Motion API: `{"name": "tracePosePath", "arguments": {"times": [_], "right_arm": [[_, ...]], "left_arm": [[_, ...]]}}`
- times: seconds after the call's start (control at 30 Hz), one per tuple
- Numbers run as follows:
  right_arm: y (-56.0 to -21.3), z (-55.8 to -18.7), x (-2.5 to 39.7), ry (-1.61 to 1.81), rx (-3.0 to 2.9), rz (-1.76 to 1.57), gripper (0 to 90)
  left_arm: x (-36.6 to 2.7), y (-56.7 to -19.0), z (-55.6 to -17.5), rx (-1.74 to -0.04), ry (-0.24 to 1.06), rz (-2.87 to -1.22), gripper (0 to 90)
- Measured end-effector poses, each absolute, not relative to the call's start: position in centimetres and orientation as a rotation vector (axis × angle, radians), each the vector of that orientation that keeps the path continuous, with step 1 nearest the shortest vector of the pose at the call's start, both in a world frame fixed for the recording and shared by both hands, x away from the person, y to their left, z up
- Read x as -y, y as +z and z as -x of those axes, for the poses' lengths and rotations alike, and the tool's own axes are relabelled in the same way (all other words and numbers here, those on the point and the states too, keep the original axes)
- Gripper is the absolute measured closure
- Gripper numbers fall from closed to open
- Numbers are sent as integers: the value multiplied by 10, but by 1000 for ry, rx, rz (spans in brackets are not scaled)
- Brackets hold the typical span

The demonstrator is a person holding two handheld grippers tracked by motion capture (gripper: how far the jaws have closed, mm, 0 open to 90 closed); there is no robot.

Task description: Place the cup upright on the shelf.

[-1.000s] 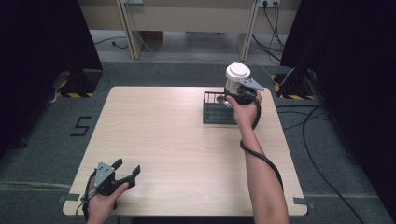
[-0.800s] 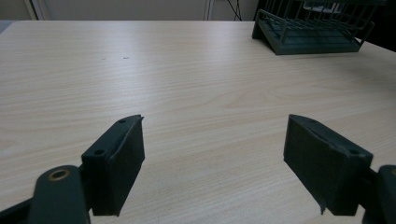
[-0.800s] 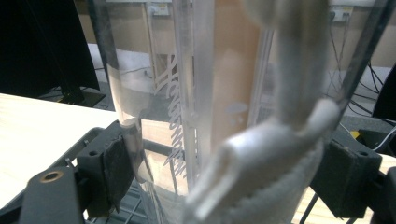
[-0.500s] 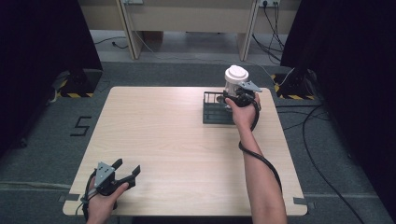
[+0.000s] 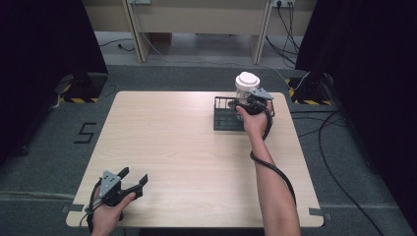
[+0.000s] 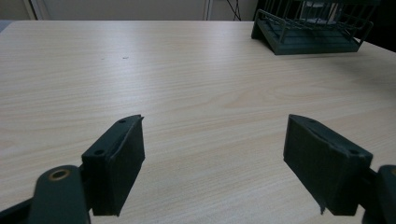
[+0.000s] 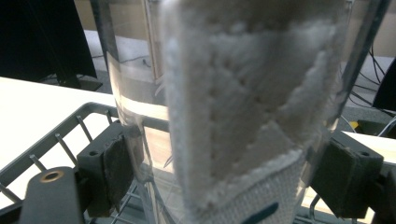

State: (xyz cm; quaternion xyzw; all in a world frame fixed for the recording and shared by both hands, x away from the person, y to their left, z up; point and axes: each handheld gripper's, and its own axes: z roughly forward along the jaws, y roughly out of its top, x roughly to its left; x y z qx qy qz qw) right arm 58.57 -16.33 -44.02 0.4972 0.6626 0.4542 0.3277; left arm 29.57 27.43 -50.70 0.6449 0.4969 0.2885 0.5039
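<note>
While the left tool (image 5: 132, 183) rests with its jaws spread wide and empty over the near left corner of the pale wood-grain counter (image 5: 172, 147), the right tool (image 5: 244, 102) clamps a clear cylindrical jar (image 7: 224, 93) with a white lid, stuffed with white quilted cloth, above the dark wire rack (image 5: 225, 117) at the far right.

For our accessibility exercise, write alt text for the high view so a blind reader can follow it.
The right gripper grips a clear jar with a white lid over a dark wire rack at the far right of a wooden table. The left gripper rests open at the near left corner.
</note>
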Motion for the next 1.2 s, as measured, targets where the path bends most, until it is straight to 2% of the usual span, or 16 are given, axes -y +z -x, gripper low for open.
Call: {"name": "tracePosePath", "arguments": {"times": [1.2], "right_arm": [[-439,-558,170,1193,-1753,-1300,149]], "left_arm": [[-272,-507,-296,-1194,698,-1565,200]]}}
